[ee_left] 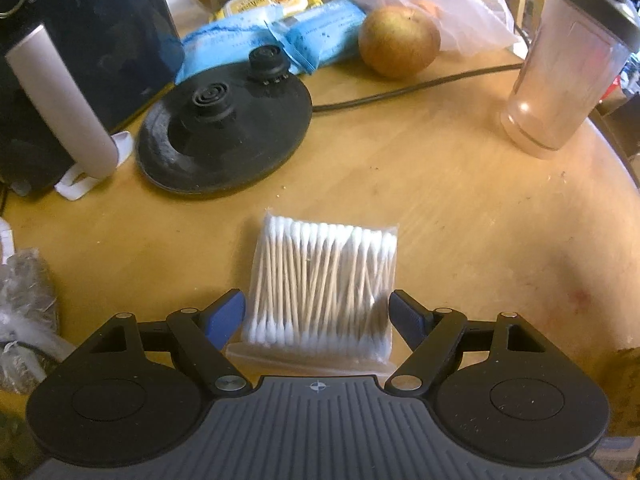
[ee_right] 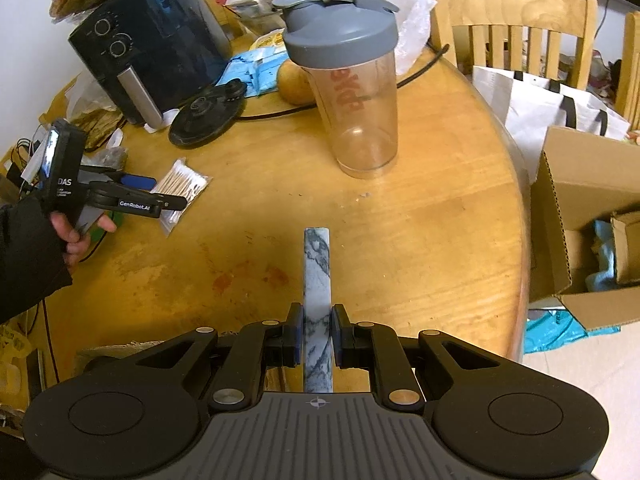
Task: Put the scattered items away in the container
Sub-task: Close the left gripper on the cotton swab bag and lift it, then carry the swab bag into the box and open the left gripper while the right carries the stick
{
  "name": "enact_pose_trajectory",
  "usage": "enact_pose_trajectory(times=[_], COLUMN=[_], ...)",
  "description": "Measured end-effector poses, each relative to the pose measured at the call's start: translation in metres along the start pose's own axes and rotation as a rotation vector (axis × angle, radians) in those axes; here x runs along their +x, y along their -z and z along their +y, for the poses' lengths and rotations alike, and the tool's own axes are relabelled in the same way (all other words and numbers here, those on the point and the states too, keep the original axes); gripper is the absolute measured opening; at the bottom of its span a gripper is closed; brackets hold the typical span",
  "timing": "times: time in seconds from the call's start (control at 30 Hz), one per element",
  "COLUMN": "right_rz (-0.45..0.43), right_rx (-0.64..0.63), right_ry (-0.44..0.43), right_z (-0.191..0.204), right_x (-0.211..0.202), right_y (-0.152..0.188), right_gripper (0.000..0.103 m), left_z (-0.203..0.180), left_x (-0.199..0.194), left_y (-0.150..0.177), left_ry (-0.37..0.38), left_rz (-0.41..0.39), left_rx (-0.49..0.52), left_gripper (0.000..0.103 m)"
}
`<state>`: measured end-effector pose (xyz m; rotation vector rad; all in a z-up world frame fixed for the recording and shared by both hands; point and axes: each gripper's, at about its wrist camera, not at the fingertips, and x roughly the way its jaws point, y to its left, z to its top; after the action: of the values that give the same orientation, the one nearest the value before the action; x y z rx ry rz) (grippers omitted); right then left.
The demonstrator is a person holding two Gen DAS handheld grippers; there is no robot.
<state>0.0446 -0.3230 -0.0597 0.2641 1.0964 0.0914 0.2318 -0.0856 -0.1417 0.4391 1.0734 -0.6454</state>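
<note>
A clear bag of cotton swabs (ee_left: 322, 288) lies flat on the round wooden table (ee_left: 460, 216). My left gripper (ee_left: 317, 314) hangs low over it, open, one blue pad on each side of the bag's near end, not pressing. From the right wrist view the same bag (ee_right: 182, 186) and the left gripper (ee_right: 160, 192) show at the table's left, held by a hand in a dark sleeve. My right gripper (ee_right: 316, 334) is shut on a flat marbled grey-white bar (ee_right: 317, 276) that sticks forward above the table. An open cardboard box (ee_right: 584, 220) stands off the table's right edge.
A black kettle base (ee_left: 224, 136) with its cord, a dark air fryer (ee_left: 80, 60), blue packets (ee_left: 280, 36), an apple (ee_left: 398, 42) and a plastic bag crowd the far side. A lidded shaker bottle (ee_right: 352, 92) stands mid-table. A wooden chair (ee_right: 508, 28) and white tote sit behind the box.
</note>
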Motion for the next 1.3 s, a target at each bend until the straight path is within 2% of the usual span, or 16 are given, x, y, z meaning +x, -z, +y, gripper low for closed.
enact_pose_trajectory(times=[0.1,0.33,0.47,0.6,0.8,1.3], right_rz=[-0.001,-0.002,-0.004,-0.011,-0.020,-0.012], right_rx=[0.007,0.013,0.006,-0.005,-0.034,-0.116], right_ry=[0.004,0.011,0.009,0.010,0.006,-0.059], right_z=[-0.001,-0.001,0.000,0.003,0.009,0.027], right_x=[-0.001,-0.002,-0.004,-0.006,-0.007,-0.005], right_y=[0.002,0.005,0.006,0.003,-0.006,-0.020], right_gripper=[0.017,0.017,0.017,0.017,0.017,0.017], left_z=[0.000,-0.002,-0.005,-0.007,-0.008,-0.023], left_x=[0.006,0.004,0.000,-0.008,-0.032,-0.096], left_y=[-0.001,-0.001,0.001,0.006,0.015,0.054], left_ry=[0.012,0.012,0.012,0.002,-0.016,-0.094], left_rz=[0.018,0.008,0.000,-0.011,-0.055,-0.101], left_rx=[0.007,0.017,0.010,-0.009,-0.092,-0.275], left_gripper=[0.079,0.079,0.066,0.063,0.062,0.062])
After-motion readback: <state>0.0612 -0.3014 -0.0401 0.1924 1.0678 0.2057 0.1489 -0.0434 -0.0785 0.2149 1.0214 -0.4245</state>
